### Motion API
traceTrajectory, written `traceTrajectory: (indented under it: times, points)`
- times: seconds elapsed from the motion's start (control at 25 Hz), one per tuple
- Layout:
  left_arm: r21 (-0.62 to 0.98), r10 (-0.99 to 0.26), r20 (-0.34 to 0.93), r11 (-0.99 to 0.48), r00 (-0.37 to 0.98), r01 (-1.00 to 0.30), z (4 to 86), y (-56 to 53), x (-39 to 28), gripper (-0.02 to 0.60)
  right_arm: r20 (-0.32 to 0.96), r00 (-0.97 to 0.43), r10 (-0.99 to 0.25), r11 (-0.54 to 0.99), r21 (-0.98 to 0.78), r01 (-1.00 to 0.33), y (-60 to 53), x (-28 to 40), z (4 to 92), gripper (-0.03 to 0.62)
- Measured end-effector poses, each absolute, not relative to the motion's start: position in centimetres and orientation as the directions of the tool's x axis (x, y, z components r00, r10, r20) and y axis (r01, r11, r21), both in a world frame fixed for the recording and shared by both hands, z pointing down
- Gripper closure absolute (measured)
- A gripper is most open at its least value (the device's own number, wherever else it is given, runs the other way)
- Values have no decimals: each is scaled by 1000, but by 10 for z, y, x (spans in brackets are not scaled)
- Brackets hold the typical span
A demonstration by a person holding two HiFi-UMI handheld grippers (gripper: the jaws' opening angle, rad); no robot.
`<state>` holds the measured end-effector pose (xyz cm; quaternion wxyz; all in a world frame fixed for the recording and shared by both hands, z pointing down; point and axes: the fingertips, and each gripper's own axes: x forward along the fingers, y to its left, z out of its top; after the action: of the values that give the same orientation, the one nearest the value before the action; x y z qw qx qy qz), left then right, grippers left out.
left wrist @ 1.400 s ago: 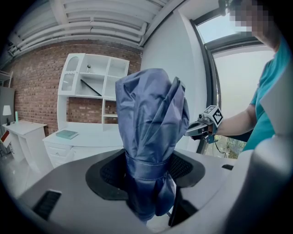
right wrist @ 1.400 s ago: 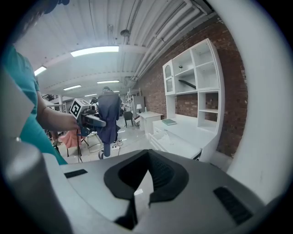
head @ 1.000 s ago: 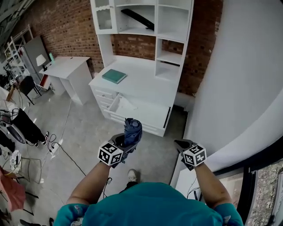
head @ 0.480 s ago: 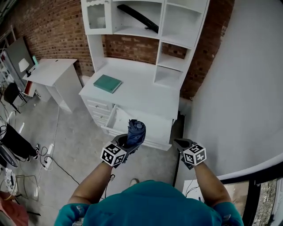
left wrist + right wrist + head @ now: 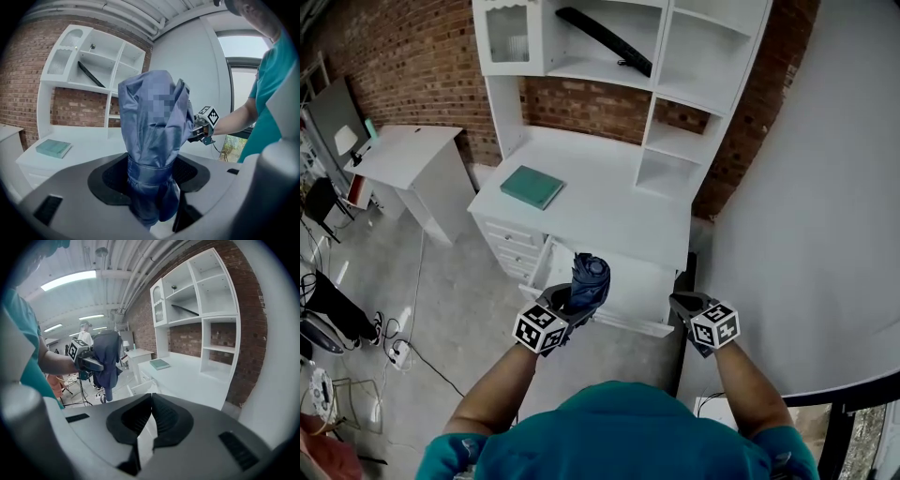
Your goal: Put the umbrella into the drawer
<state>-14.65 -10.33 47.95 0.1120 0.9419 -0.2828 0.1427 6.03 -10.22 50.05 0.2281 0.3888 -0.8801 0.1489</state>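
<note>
Firmly clamped in the left tool [image 5: 566,307], a blue umbrella [image 5: 589,280] stands near the open drawer [image 5: 540,266]. The right tool [image 5: 685,307] is closed, empty.

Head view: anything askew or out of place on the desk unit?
One drawer stands pulled open, and a long black object lies slanted across the upper shelf. Nothing looks spilled or damaged.

A desk [image 5: 609,206] w/ a shelf hutch [image 5: 703,56] on its rear is set against the brick wall [image 5: 581,103]; a book [image 5: 532,187] is laid on the desktop's L part, a side table [image 5: 408,150] is placed further L. The open drawer [image 5: 642,291] is seen under the desktop's front edge, w/ the umbrella [image 5: 589,277], held in the left gripper [image 5: 570,305], just before it and the right gripper [image 5: 682,305] to its R.
</note>
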Motion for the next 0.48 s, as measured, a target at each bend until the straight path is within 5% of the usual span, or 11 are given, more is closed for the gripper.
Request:
traceTrajectory:
  times: [0.48]
  points:
    - [106, -637, 365, -696, 679, -710, 488, -156, -123, 307, 512, -716, -474, 798, -95, -596, -193, 88, 515, 571]
